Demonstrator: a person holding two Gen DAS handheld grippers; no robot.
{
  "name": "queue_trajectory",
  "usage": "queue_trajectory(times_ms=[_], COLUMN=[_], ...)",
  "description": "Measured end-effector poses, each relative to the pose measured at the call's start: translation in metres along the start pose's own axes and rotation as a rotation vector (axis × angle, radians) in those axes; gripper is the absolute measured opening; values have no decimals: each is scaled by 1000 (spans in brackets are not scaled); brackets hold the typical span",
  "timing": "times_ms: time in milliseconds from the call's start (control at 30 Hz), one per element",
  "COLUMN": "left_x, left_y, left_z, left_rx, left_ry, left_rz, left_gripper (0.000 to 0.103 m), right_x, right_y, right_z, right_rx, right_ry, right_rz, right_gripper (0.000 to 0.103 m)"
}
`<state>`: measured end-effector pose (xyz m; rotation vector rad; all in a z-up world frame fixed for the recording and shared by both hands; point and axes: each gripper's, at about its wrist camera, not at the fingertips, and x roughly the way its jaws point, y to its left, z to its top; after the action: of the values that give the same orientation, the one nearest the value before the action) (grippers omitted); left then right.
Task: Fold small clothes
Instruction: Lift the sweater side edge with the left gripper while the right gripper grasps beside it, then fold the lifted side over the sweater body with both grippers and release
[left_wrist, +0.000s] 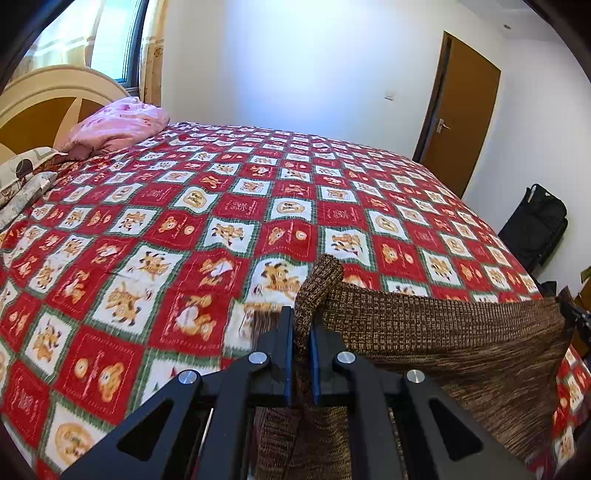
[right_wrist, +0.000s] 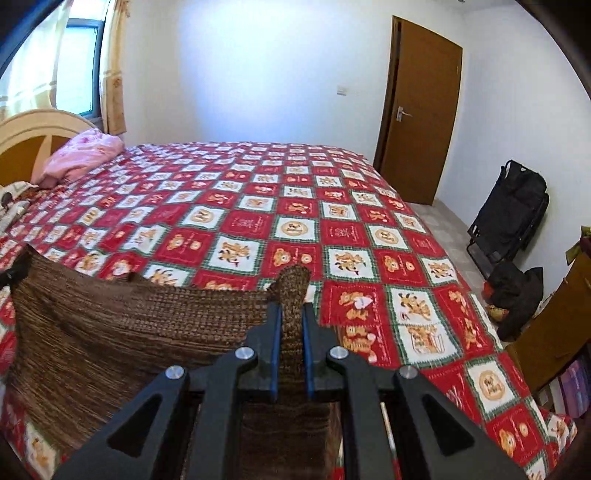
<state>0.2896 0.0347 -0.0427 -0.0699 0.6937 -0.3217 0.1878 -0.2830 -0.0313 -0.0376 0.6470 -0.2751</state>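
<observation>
A brown knitted garment (left_wrist: 450, 332) hangs stretched between my two grippers above the bed; it also shows in the right wrist view (right_wrist: 122, 332). My left gripper (left_wrist: 302, 325) is shut on one top corner of it, a tuft of knit sticking up past the fingertips. My right gripper (right_wrist: 290, 317) is shut on the other top corner in the same way. The right gripper shows at the right edge of the left wrist view (left_wrist: 576, 317), and the left gripper at the left edge of the right wrist view (right_wrist: 14, 273). The lower part of the garment is hidden below both grippers.
The bed is covered by a red, white and green checked quilt (left_wrist: 207, 221) with cartoon squares. A pink pillow (left_wrist: 118, 125) and a headboard (left_wrist: 48, 99) are at the far left. A brown door (right_wrist: 421, 110), a black bag (right_wrist: 509, 214) and a wooden cabinet (right_wrist: 554, 325) stand at the right.
</observation>
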Motion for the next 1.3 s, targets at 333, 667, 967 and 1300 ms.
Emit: queue_trajectory(times_ms=[333,667,967,1300], left_x=[57,82,94,36], left_y=[-2,16,4,-16], left_z=[-2,-2,-9,-1], left_rx=[-37,-101,-47,49], left_ry=[65,84,120,56], left_rz=[49,102,100,36], left_gripper=[7,6,6,7], right_x=[55,84,113,92], right_y=[-3,-7,-5,-68], right_z=[-5,-4,-20,-18], right_rx=[27,49,41,326], right_ry=[47,66,167,171], right_rz=[-42,-53,-63,50], right_gripper=[12,12,13,44])
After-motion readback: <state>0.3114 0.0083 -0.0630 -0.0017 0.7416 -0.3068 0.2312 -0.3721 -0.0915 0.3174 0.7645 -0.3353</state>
